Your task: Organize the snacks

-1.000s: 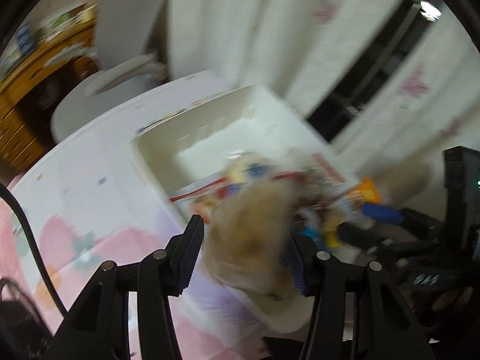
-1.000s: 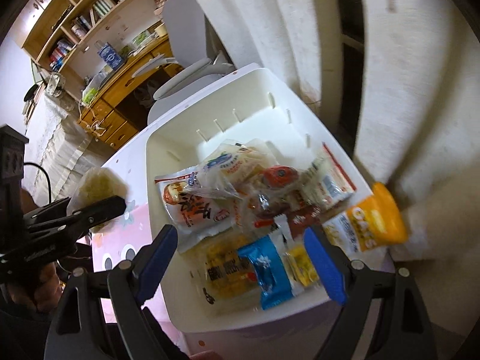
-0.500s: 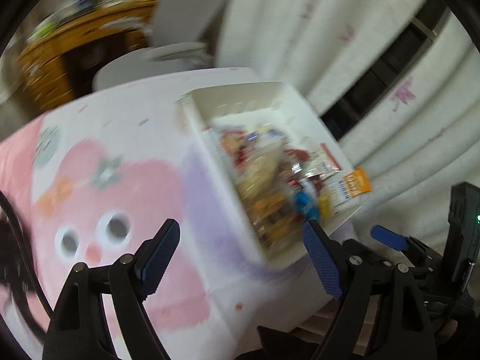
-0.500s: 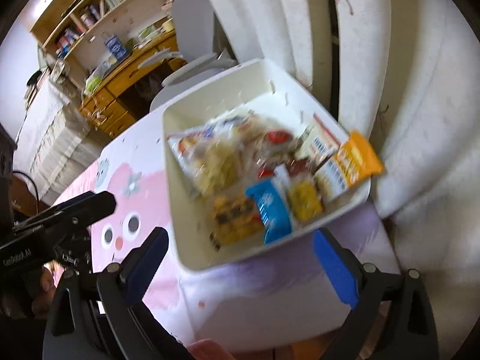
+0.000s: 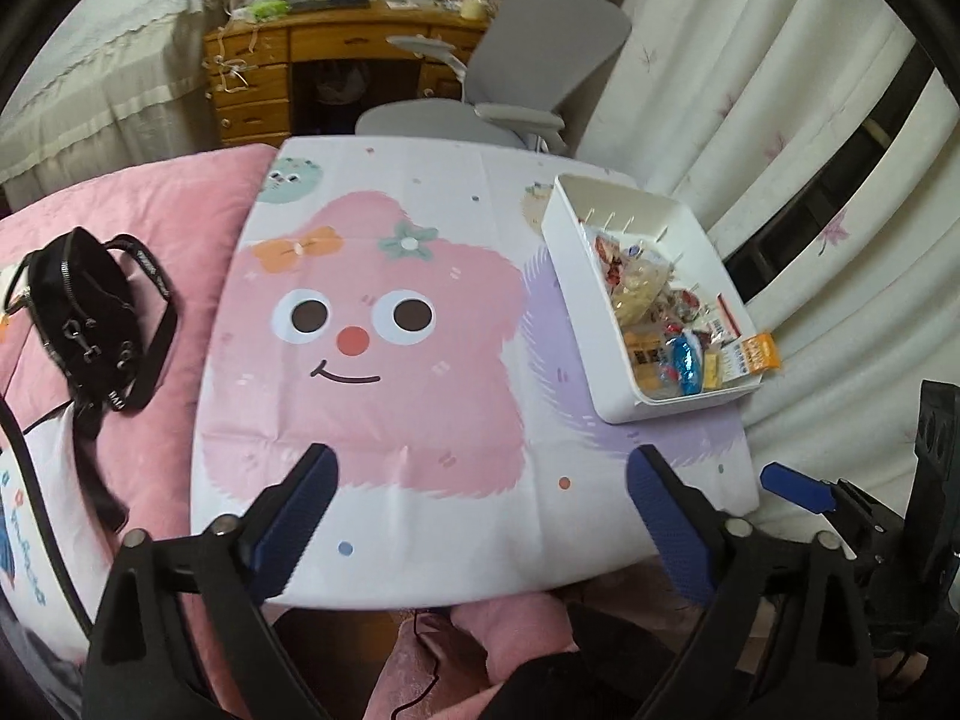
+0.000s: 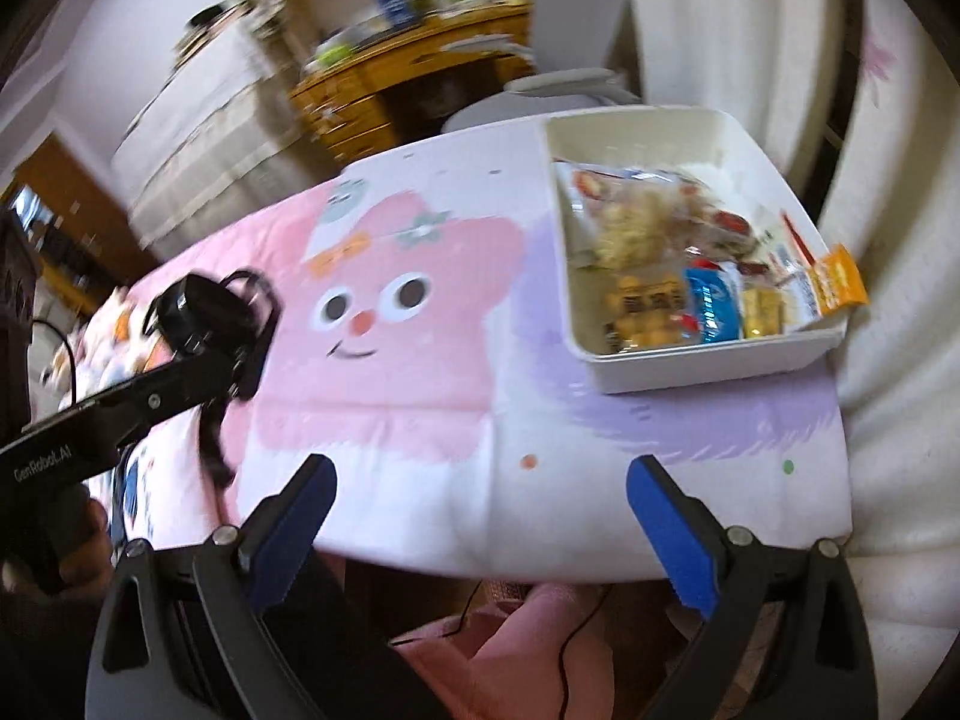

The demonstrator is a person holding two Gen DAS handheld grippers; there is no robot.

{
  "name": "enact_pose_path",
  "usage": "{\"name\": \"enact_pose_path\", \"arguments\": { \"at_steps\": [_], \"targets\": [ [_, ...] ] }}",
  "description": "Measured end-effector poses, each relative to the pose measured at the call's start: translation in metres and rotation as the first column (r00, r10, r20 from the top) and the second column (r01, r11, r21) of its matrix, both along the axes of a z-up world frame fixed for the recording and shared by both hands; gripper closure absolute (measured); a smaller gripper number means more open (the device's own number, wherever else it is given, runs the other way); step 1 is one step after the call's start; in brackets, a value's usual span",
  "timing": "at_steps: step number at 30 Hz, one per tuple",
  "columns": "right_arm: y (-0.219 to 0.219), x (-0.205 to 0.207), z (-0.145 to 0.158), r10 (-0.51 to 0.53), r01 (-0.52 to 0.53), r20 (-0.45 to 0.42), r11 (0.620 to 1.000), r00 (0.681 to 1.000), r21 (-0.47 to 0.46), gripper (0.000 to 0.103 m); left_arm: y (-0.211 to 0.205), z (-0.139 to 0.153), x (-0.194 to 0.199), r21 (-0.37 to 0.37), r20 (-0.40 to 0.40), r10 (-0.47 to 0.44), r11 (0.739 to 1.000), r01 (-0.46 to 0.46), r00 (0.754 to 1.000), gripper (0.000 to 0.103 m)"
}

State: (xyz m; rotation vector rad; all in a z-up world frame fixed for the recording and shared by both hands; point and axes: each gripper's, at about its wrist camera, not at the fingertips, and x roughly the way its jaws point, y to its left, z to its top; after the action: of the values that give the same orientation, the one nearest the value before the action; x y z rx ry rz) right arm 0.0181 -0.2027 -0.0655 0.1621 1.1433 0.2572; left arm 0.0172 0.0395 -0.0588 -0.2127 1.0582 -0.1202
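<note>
Left wrist view: we see a table cloth (image 5: 420, 360) printed with a pink cartoon face, a black handbag (image 5: 90, 324) lying on pink bedding at its left, and a grey office chair (image 5: 528, 78) before a wooden desk (image 5: 270, 78) beyond. Nothing lies between our left gripper (image 5: 480, 516) and the cloth; its jaws are opening, with nothing between them. The white bin (image 5: 600, 324) of snacks (image 5: 666, 324) sits well ahead and to the right, at the cloth's far right edge, an orange packet (image 5: 759, 354) overhanging its rim. In the right wrist view, our right gripper (image 6: 480, 516) stands spread wide and bare, the bin (image 6: 708, 369) ahead to its right.
</note>
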Motion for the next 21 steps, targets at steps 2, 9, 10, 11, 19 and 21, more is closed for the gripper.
{"name": "enact_pose_path", "arguments": {
  "at_steps": [2,9,10,11,19,21],
  "targets": [
    [0.005,-0.004,0.011,0.044,-0.044,0.002,0.999,0.999,0.002,0.005,-0.006,0.015,-0.009,0.019,0.037,0.014,1.0,-0.014,0.999,0.001],
    [0.001,-0.016,0.048,0.13,-0.13,0.005,0.991,0.991,-0.044,0.005,-0.042,0.05,-0.021,0.021,0.098,0.006,1.0,-0.008,0.995,0.001],
    [0.0,-0.018,0.052,0.133,-0.132,0.007,0.99,0.991,-0.045,0.005,-0.047,0.054,-0.023,0.033,0.106,0.005,0.999,-0.009,0.994,0.001],
    [-0.005,-0.019,0.056,0.13,-0.129,0.013,0.99,0.991,-0.048,0.005,-0.053,0.057,-0.024,0.055,0.114,0.01,0.998,-0.016,0.993,0.001],
    [-0.032,-0.026,0.07,0.035,-0.031,0.056,0.996,0.998,-0.079,0.005,-0.074,0.064,-0.026,0.095,0.141,0.067,0.992,-0.081,0.988,0.001],
    [-0.039,-0.027,0.072,0.01,-0.004,0.076,0.997,0.997,-0.077,0.004,-0.077,0.063,-0.025,0.103,0.148,0.082,0.99,-0.098,0.986,0.001]
  ]
}}
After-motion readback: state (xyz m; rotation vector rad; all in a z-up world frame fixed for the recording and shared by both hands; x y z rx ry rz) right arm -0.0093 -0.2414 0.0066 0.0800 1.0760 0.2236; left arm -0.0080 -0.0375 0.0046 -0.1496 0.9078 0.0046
